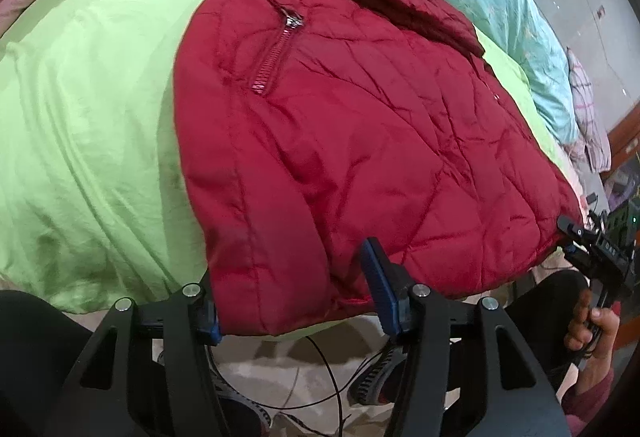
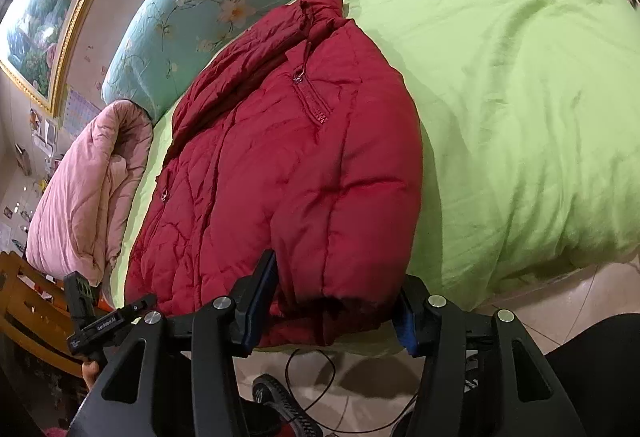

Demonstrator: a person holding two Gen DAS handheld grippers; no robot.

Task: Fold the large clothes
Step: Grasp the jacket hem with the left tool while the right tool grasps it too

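Both grippers gape at the red jacket (image 1: 360, 125) hem: left gripper (image 1: 296, 297), right gripper (image 2: 336, 305); neighbouring gripper's label unreadable.

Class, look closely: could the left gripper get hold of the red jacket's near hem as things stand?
Probably yes. The left gripper is open, its fingers either side of the red quilted jacket at its near hem, and nothing lies over that hem.

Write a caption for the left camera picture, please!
Open left gripper straddles the hem of a red puffer jacket lying on a green quilt.
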